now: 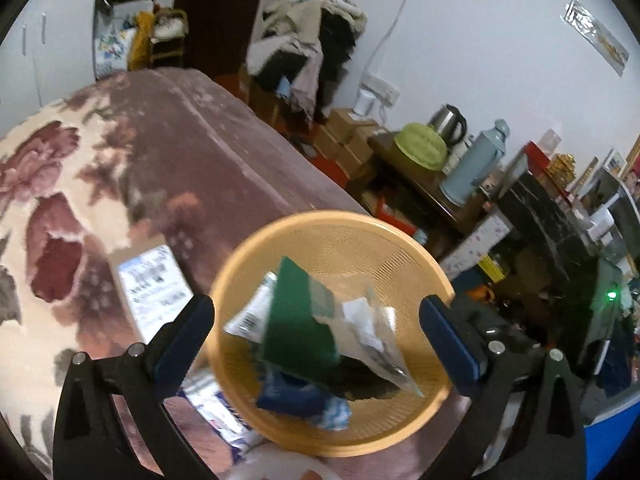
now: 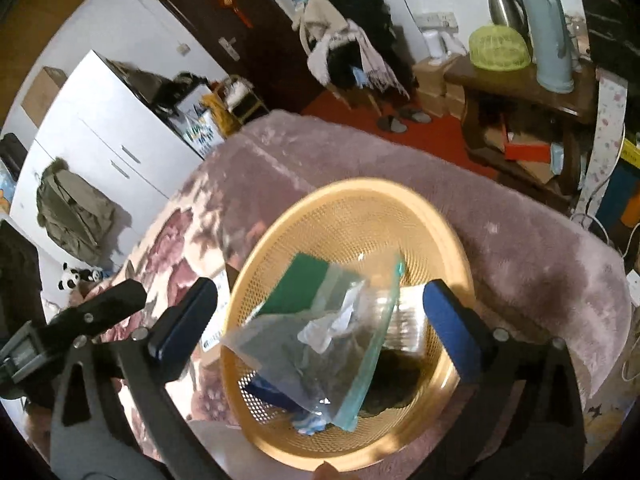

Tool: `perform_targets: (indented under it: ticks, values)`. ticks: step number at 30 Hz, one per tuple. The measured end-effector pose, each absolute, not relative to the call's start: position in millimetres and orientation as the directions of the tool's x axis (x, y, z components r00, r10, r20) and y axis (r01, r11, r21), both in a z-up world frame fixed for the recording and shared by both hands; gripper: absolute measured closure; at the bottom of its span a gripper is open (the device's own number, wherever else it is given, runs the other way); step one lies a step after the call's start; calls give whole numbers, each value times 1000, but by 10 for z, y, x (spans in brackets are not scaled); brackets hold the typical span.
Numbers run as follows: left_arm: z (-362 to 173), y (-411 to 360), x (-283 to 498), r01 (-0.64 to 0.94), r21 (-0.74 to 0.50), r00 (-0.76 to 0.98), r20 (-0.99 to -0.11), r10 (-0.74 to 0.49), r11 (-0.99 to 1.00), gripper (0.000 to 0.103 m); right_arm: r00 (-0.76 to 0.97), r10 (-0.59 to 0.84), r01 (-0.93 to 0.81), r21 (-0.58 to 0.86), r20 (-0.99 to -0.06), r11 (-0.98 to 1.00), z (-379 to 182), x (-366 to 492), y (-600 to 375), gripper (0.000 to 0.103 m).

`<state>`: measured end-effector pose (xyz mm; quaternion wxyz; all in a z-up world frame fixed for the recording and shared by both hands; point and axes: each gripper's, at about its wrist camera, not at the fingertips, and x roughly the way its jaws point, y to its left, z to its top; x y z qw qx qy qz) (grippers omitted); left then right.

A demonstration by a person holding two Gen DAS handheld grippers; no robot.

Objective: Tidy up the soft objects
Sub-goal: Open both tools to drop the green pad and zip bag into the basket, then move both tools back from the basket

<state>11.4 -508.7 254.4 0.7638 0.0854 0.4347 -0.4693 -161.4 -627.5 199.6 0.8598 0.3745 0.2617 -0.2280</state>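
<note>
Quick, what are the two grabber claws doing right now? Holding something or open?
Left gripper: open wide, holding nothing, above the round orange plastic mesh basket.
Right gripper: open wide, holding nothing; the clear plastic bag lies in the basket.

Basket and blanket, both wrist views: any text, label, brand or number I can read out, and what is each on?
Nothing can be quoted; every print is blurred or too small.
White box on the blanket: blue print, blurred.
Packet in the basket: barcode and print, unreadable.
White label on the clear bag: no legible characters.
Green card: no print visible.
Wall strip: too small to read.
</note>
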Motion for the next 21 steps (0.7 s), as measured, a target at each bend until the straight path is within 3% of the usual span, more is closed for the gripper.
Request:
perform_targets:
  ticks: [21]
  values:
    - [2361, -4625, 10, 765, -92, 314, -811, -493, 638, 0, 653, -252, 646, 351, -714, 678, 1983, -1581, -5732, 0]
